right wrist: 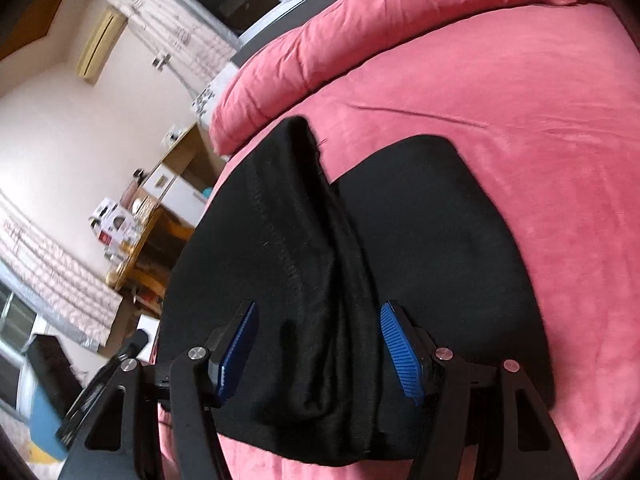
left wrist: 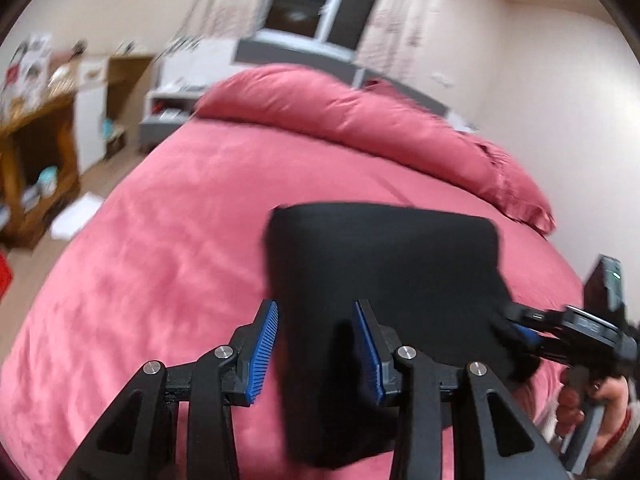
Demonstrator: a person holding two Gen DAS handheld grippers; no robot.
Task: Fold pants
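The black pants (left wrist: 384, 276) lie folded into a compact rectangle on the pink bed cover (left wrist: 160, 264). My left gripper (left wrist: 316, 350) is open, its blue pads on either side of the near left edge of the pants. In the right wrist view the pants (right wrist: 432, 248) show a raised ridge of folded cloth (right wrist: 304, 216) running away from me. My right gripper (right wrist: 320, 354) is open and straddles that ridge. The right gripper also shows in the left wrist view (left wrist: 520, 330), with its tips at the right edge of the pants.
A rolled pink duvet (left wrist: 360, 120) lies across the head of the bed. Wooden shelves (left wrist: 36, 168) and white furniture (left wrist: 96, 116) stand left of the bed, with papers on the floor (left wrist: 76, 216). A window (left wrist: 320, 4) with curtains is behind.
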